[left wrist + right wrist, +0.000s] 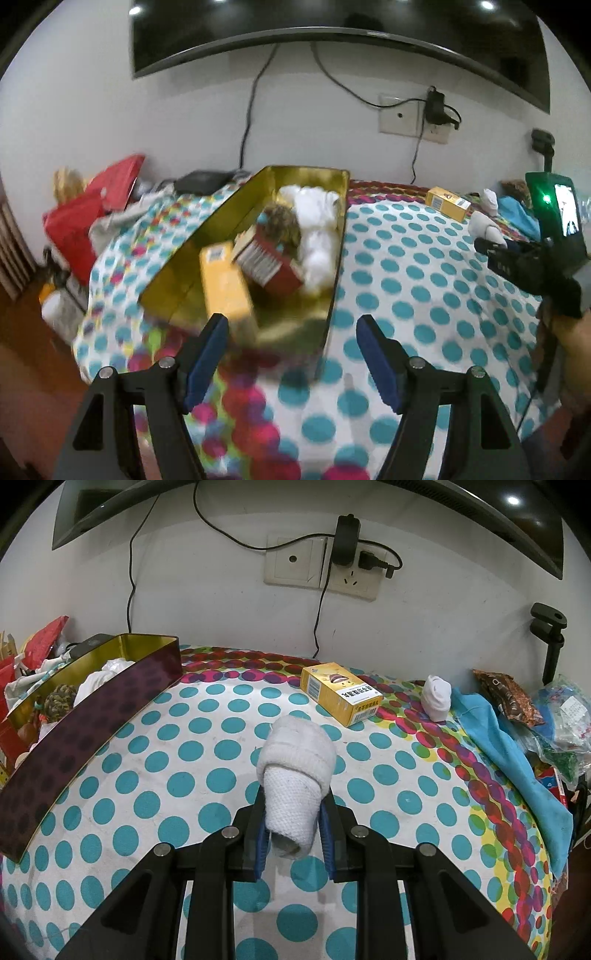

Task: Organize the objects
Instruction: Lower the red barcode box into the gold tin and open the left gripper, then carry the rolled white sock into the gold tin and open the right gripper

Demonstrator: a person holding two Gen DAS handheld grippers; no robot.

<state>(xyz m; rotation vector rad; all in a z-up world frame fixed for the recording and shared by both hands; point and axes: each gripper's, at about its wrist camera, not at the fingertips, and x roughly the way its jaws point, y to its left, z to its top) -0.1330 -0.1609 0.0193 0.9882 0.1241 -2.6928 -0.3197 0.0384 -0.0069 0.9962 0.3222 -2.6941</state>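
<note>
At nine o'clock on the dotted cloth (207, 775) sits the gold tin (295, 173), holding a yellow carton (225, 284). The left gripper (291, 354), jaws spread and empty, hangs just short of it. Centre, the right gripper (291, 834) pinches a rolled white sock (295, 768). The soft roll may slip out or unroll before reaching the tin. At one o'clock lie a yellow box (341, 692) and a second sock (437, 694).

The tablecloth (207, 775) is white with teal dots, edged by a band of overlapping red, pink, yellow and green circles. The tin (85, 716) is gold inside and dark purple with darker spots outside, and it holds a yellow box (227, 291), a red box (271, 264) and white cloth (317, 221). A white rolled sock (295, 775) sits between blue pads (327, 838), with another yellow box (341, 692) and a bright blue cloth (506, 753) farther off.
</note>
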